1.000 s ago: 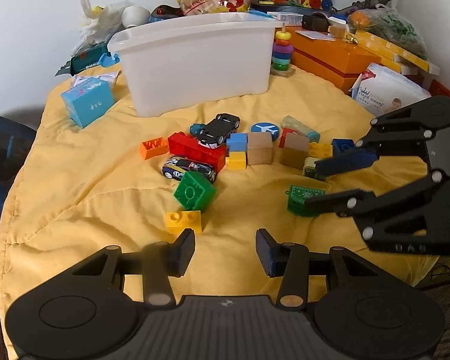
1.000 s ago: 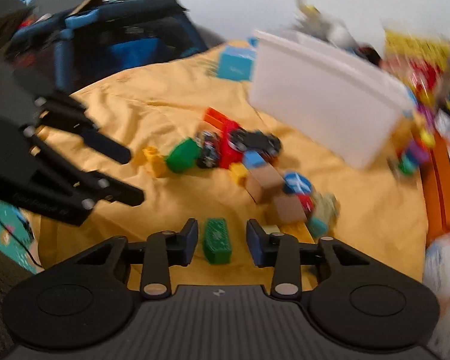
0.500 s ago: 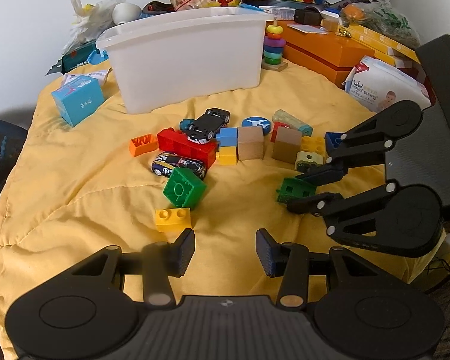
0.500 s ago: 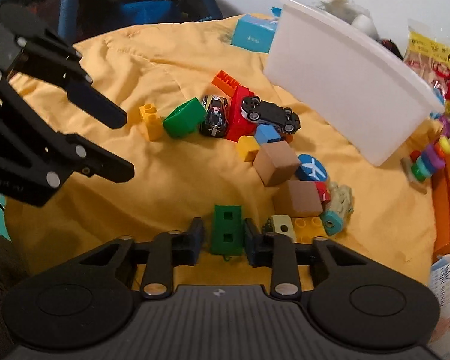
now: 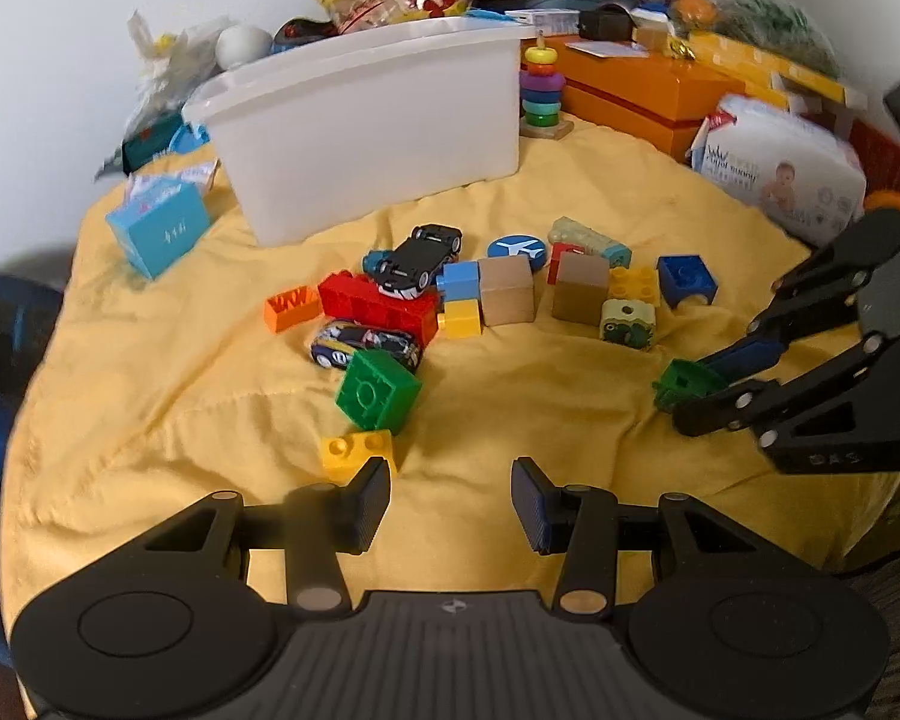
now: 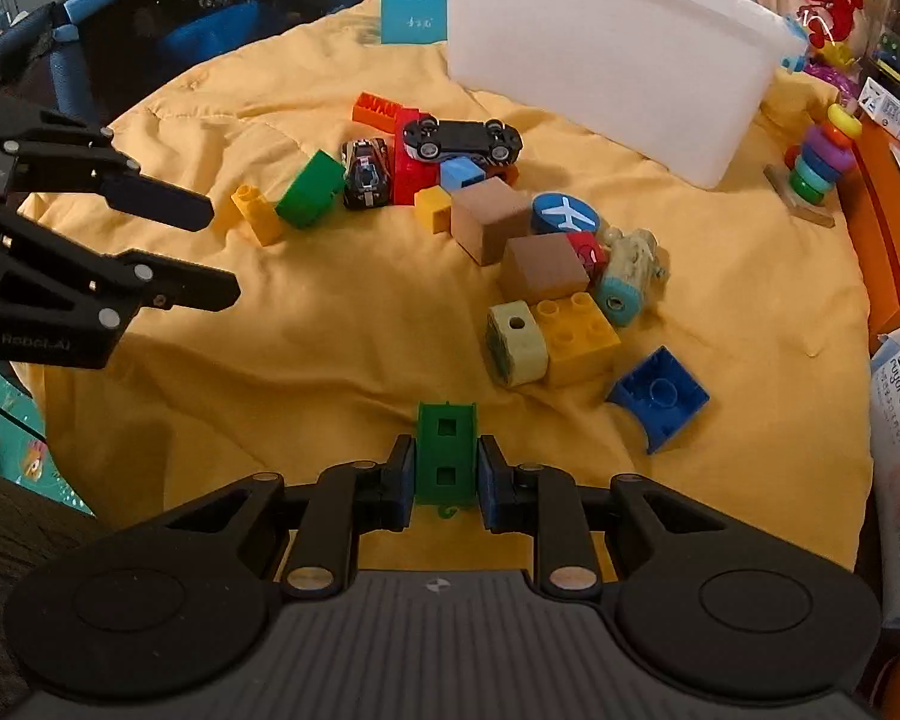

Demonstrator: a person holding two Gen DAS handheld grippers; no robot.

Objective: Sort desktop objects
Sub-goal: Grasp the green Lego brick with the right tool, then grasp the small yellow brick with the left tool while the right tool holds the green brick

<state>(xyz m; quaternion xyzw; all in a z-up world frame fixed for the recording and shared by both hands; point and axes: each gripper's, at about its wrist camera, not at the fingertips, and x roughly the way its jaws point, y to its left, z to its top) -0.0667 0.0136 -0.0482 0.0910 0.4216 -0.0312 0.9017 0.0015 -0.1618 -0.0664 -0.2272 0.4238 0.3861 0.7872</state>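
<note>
Toys lie scattered on a yellow cloth (image 5: 150, 396): a green brick (image 5: 378, 390), a yellow brick (image 5: 357, 450), a red brick (image 5: 378, 306), two toy cars (image 5: 417, 258), wooden cubes (image 5: 506, 291) and a blue brick (image 6: 660, 399). A white bin (image 5: 366, 120) stands behind them. My right gripper (image 6: 447, 474) is shut on a small green block (image 6: 446, 450); it also shows in the left wrist view (image 5: 684, 381), at the right. My left gripper (image 5: 450, 498) is open and empty, just in front of the yellow brick.
An orange box (image 5: 648, 90), a ring stacker (image 5: 540, 90), a wipes pack (image 5: 792, 168) and clutter line the back and right. A light blue box (image 5: 159, 231) sits at the left. A dark chair (image 6: 150, 30) stands beyond the cloth's edge.
My right gripper has closed on the small green block and holds it. The left gripper stays open and has shifted only slightly.
</note>
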